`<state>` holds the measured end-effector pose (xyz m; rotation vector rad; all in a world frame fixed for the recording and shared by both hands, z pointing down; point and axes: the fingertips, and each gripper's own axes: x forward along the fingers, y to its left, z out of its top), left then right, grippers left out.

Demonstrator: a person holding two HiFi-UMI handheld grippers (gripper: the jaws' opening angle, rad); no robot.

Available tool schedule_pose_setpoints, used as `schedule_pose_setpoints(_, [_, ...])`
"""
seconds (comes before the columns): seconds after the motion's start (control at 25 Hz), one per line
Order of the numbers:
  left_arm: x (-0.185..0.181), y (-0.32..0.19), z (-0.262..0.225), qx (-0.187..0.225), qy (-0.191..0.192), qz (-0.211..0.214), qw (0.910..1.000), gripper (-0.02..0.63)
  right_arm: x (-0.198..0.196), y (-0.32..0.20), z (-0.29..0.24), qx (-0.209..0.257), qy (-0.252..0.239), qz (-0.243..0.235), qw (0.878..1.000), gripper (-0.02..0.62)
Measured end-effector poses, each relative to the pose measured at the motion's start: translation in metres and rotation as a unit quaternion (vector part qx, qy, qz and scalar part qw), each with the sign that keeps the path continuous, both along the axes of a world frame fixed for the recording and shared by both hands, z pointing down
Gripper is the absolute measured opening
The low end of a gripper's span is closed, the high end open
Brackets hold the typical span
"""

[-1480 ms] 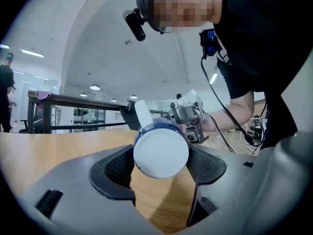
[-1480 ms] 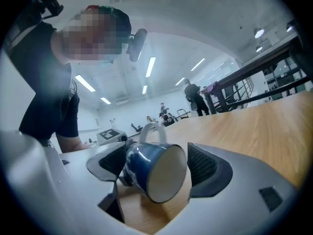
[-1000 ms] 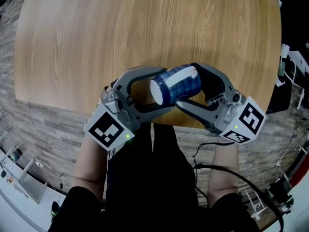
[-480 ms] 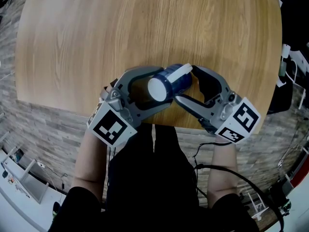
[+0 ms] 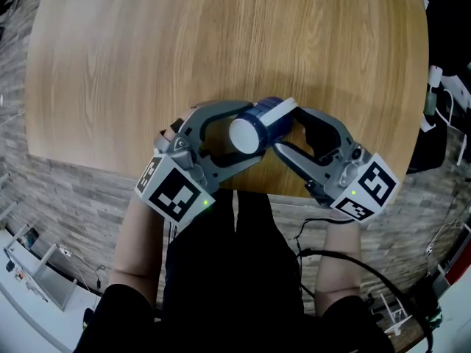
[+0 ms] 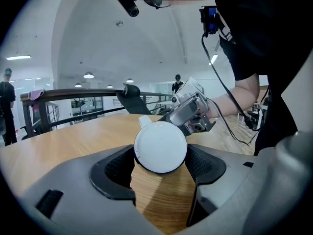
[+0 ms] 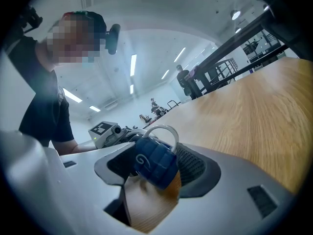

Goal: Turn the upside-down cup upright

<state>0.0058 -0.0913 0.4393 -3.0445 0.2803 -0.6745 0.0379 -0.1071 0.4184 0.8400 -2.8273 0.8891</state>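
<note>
**Passing the cup between my jaws, mid-turn**

My left gripper [image 6: 160, 153] has its jaws clamped on the blue cup [image 5: 257, 127], which hangs on its side just above the near edge of the bench [image 5: 221, 35]. My right gripper [image 7: 154, 166] has just been closing its jaws, and they now press the cup's sides by the handle [image 5: 278, 109].

If my left lets go before the right holds firmly, the cup could slip and drop past the edge.

A second ago the white base pointed more sideways, and now it faces up at me.

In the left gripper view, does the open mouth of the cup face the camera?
No, the cup shows its closed white bottom to that camera.
</note>
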Motion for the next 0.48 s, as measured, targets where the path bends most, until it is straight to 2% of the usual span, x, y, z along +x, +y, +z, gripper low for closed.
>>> schedule_pose_setpoints(0.12, [0.002,0.002,-0.001,0.0,0.002,0.006,1.0,0.336,0.006,0.002,0.0,0.003,0.006,0.012,1.0,0.256])
schedule_pose_setpoints(0.16, [0.004,0.001,-0.001,-0.004,0.005,0.004,1.0,0.336,0.011,0.0,0.0,0.006,0.013,0.025,1.0,0.231])
schedule_pose_setpoints(0.2, [0.005,0.001,-0.001,-0.008,0.008,0.001,0.9999,0.336,0.018,-0.002,0.001,0.01,0.024,0.041,0.999,0.124])
schedule_pose_setpoints(0.24, [0.006,0.0,-0.002,-0.011,0.009,-0.002,0.9999,0.336,0.024,-0.003,0.001,0.014,0.034,0.053,0.998,0.051])
schedule_pose_setpoints(0.32, [0.006,-0.001,-0.002,-0.013,0.011,-0.005,0.9998,0.335,0.028,-0.003,0.003,0.022,0.057,0.057,0.997,0.041])
schedule_pose_setpoints(0.48, [0.006,0.001,-0.005,-0.014,0.011,-0.001,0.9998,0.334,0.019,-0.003,0.016,0.033,0.134,0.053,0.989,0.015])
